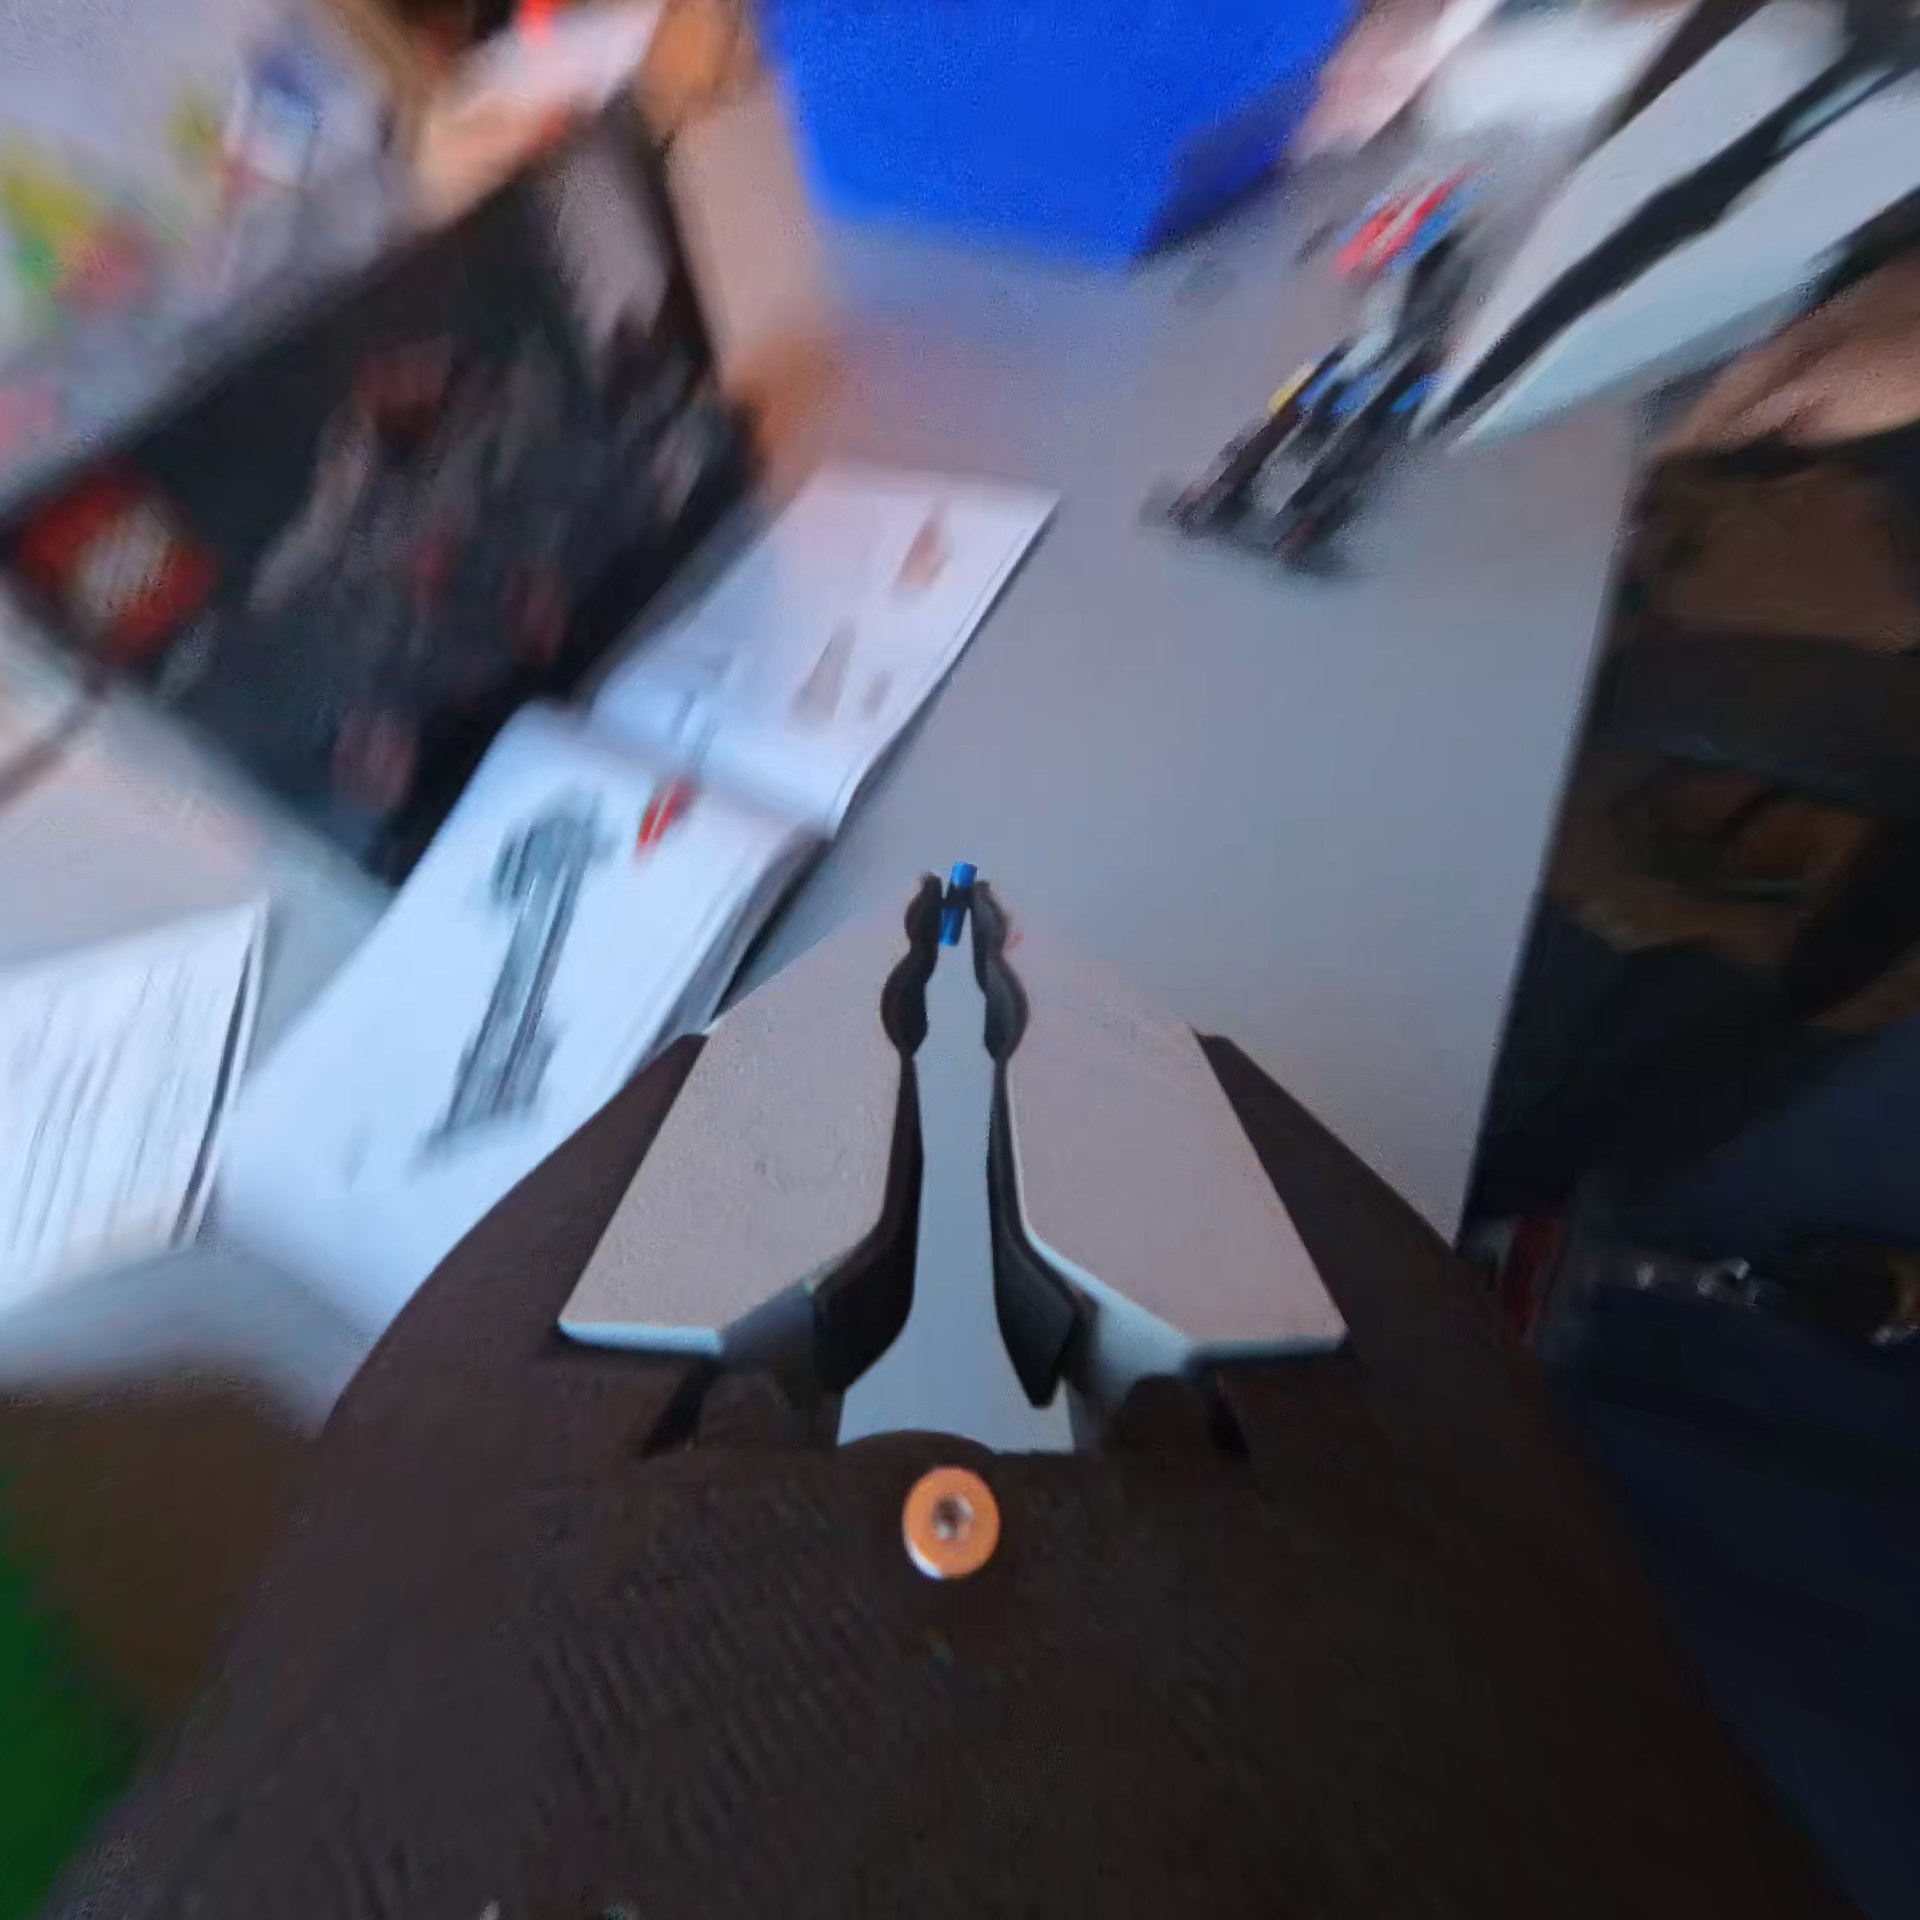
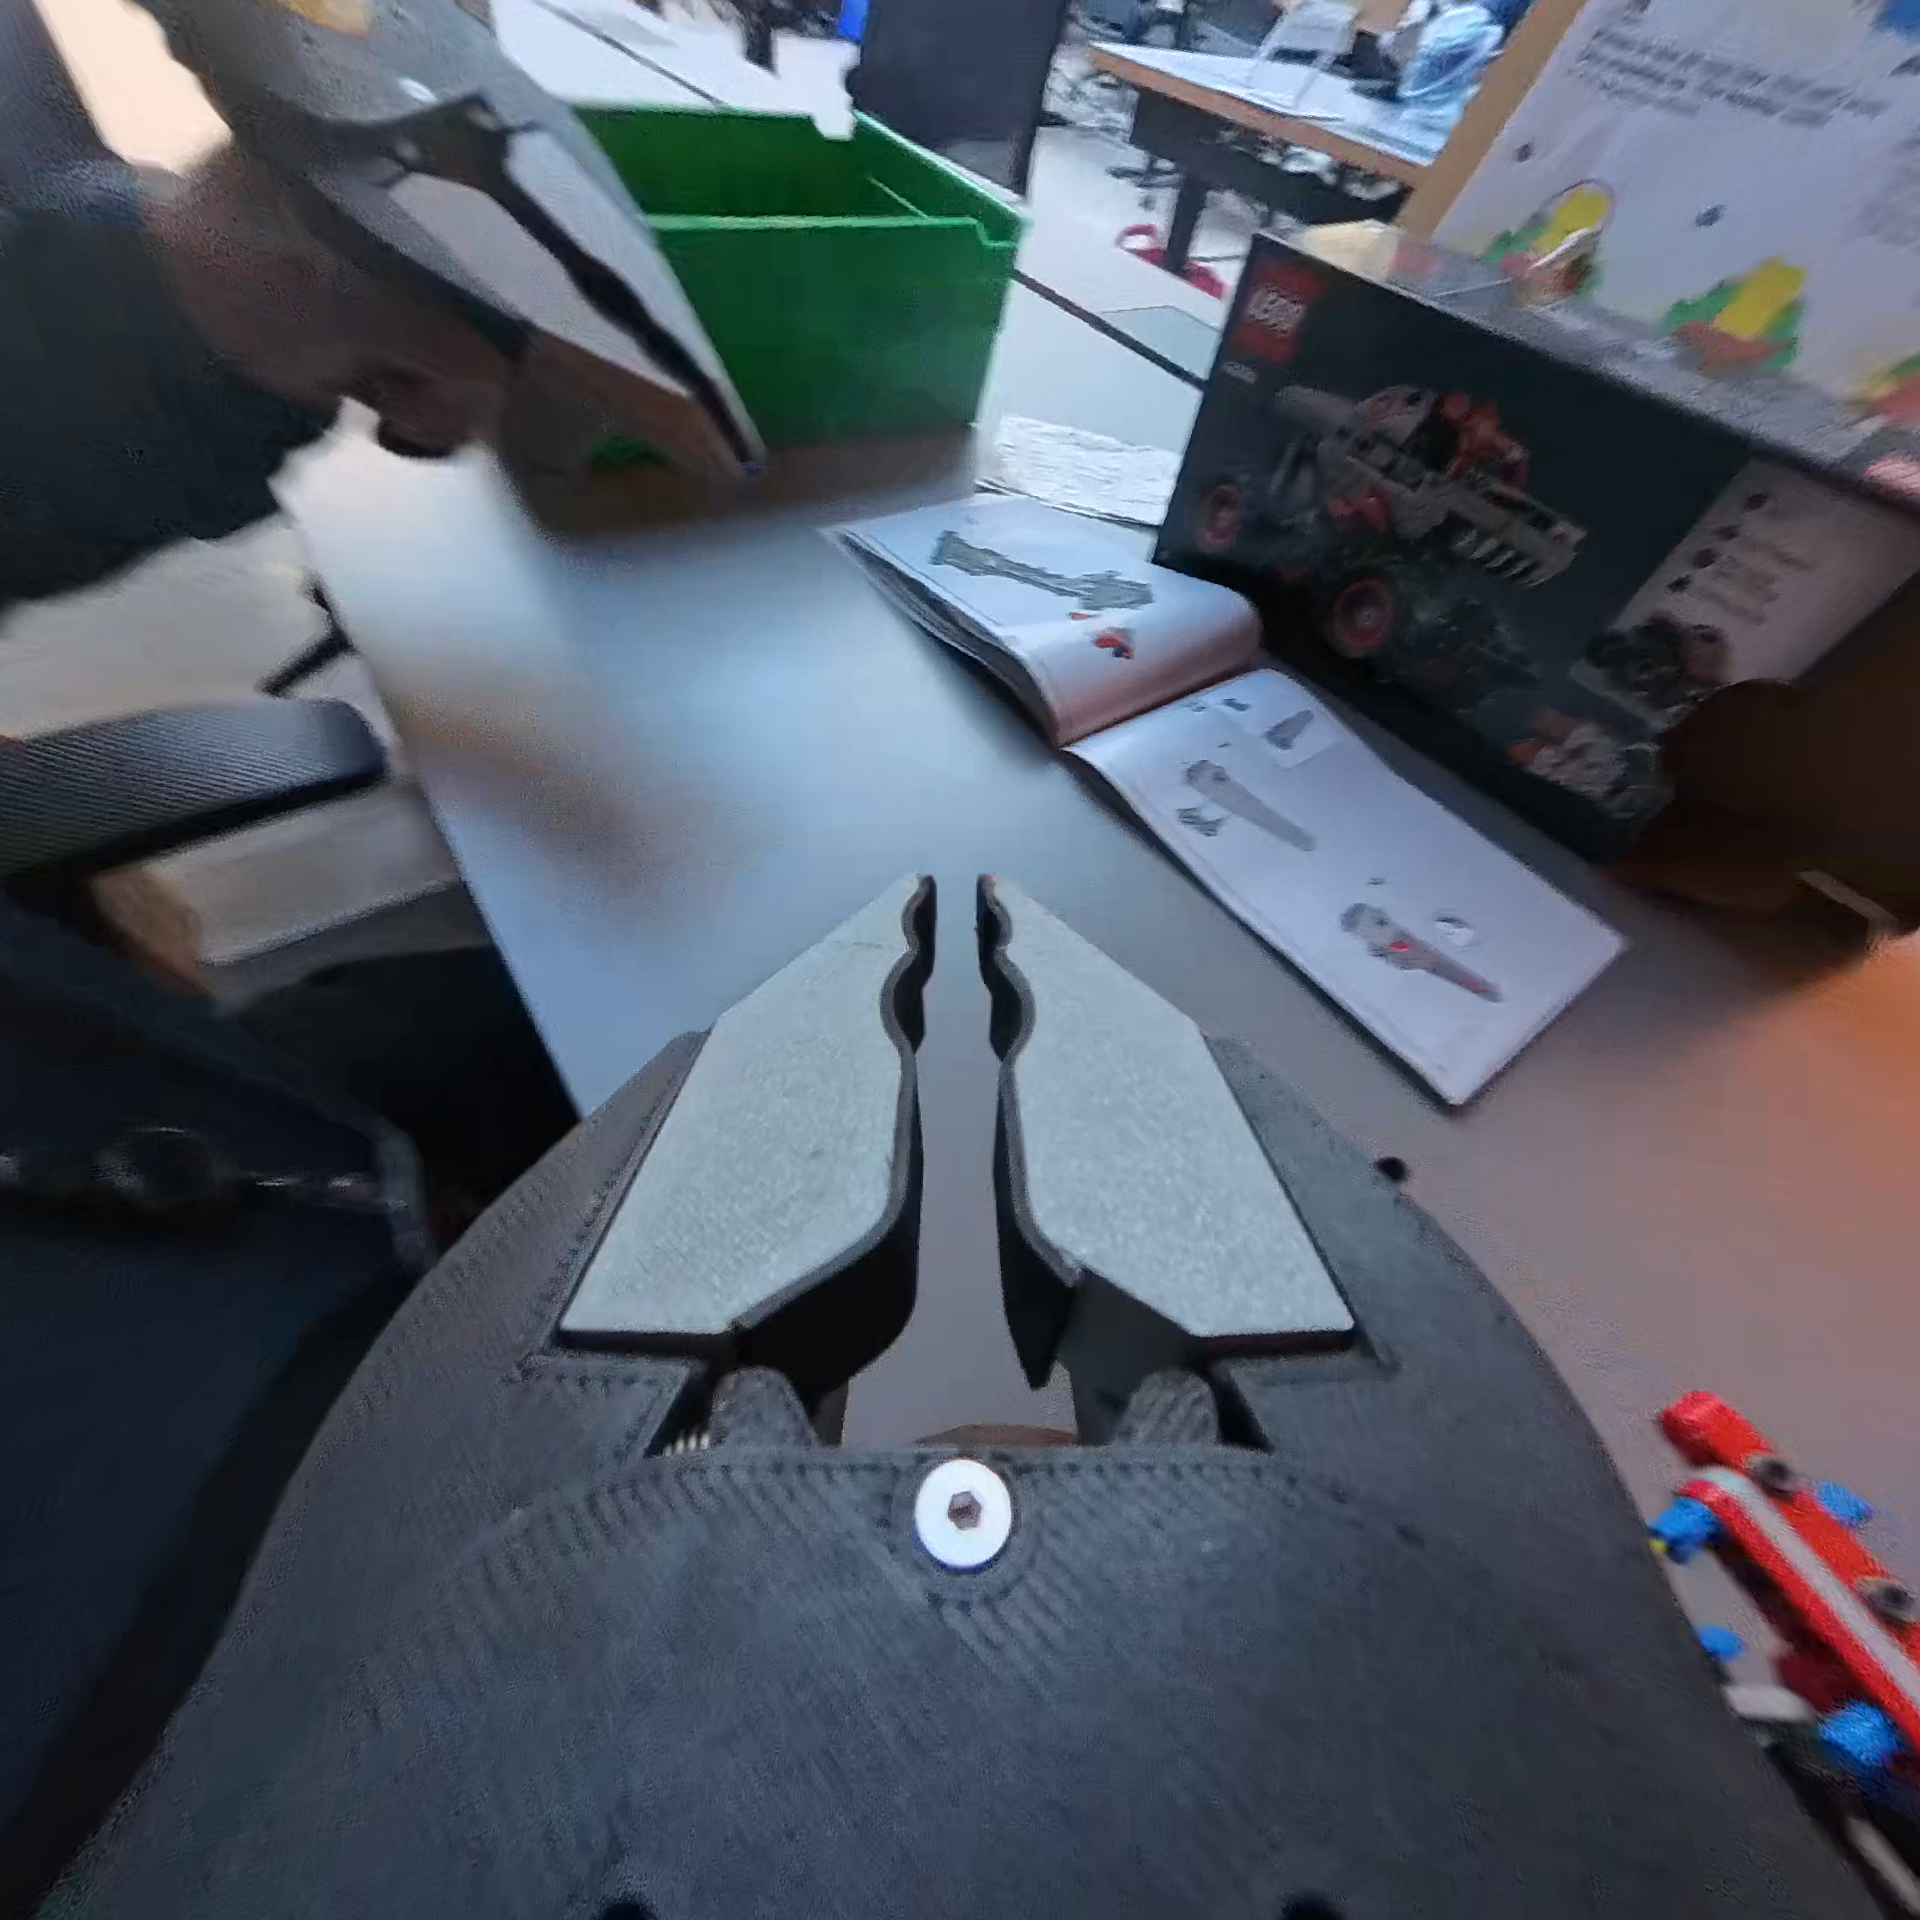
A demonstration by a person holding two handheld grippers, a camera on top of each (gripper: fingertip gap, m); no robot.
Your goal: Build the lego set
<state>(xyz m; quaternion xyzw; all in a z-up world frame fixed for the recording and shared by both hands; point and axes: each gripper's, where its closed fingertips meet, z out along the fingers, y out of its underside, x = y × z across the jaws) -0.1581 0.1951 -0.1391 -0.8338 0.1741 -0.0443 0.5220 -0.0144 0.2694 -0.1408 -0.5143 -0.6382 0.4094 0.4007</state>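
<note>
A: Left gripper point(image 1: 956, 902)?
B: Pinched on a small blue pin point(image 1: 957, 900) right at the fingertips, pin upright between them, sticking out a bit past the tips. It hangs above the grey table point(image 1: 1247, 831). That view is heavily motion-blurred.

A: Right gripper point(image 2: 956, 904)?
B: Nearly closed, a narrow gap between the tips, nothing in it. Also above the table, near its front edge.

A: Where's the lego?
B: Partly built model, red beams with blue pins point(image 2: 1797, 1579), on the table at the lower right of the right wrist view, just beside the right gripper's body. In the left view it's a blurred dark cluster point(image 1: 1309, 457) far right on the table.

A: Instructions?
B: Open instruction booklet point(image 2: 1226, 748) flat on the table, in front of the black lego box point(image 2: 1507, 582), which stands upright behind it. Booklet and model well apart.

A: Anything else?
B: Green bin point(image 2: 831, 281) at the far end of the table. The left gripper shows in the right view, upper left, tips just in front of the bin. A blue bin point(image 1: 1039, 114) sits past the table's far end in the left view, blurred.
</note>
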